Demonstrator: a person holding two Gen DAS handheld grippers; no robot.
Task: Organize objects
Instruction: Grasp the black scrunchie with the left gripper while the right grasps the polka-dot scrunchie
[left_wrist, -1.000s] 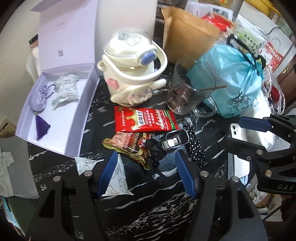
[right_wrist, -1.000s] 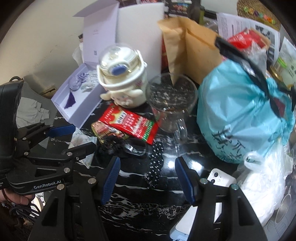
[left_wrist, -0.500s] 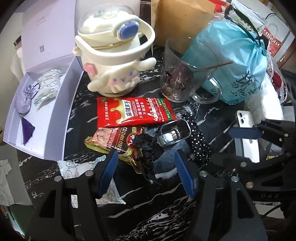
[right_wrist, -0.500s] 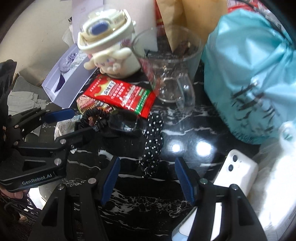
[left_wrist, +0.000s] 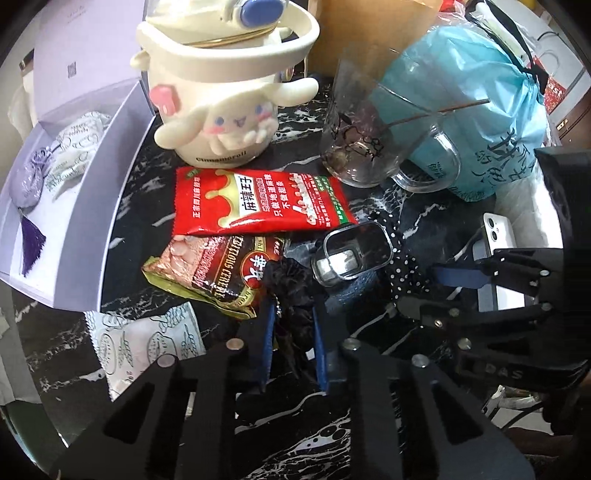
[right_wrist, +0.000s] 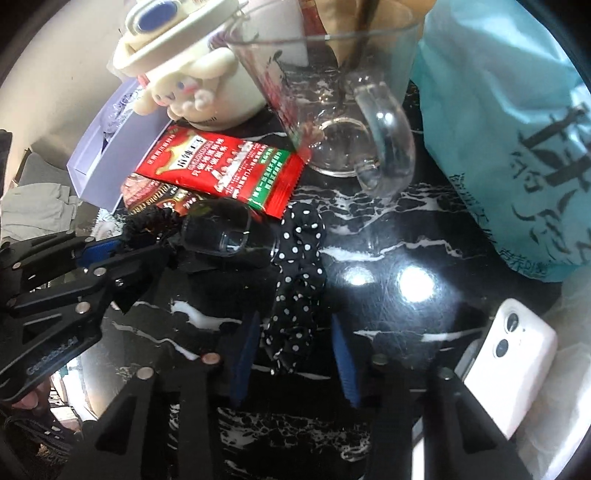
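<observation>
In the left wrist view, I see my left gripper (left_wrist: 292, 320) closing its blue pads on a black scrunchie (left_wrist: 295, 284) that lies on the black marble table (left_wrist: 207, 435) — the pads squeeze it from both sides. The scrunchie sits just below a brown snack pack (left_wrist: 212, 275) and a red snack pack (left_wrist: 258, 205). A white puppy cup (left_wrist: 221, 99) and a glass mug (left_wrist: 365, 140) stand behind them, and a clear little case (left_wrist: 352, 254) lies to the right. In the right wrist view, my right gripper (right_wrist: 295, 349) is closing around a black dotted scrunchie (right_wrist: 295, 280) — the cloth is between the pads, but they do not press it yet. A white phone (right_wrist: 513, 365) lies to the right.
</observation>
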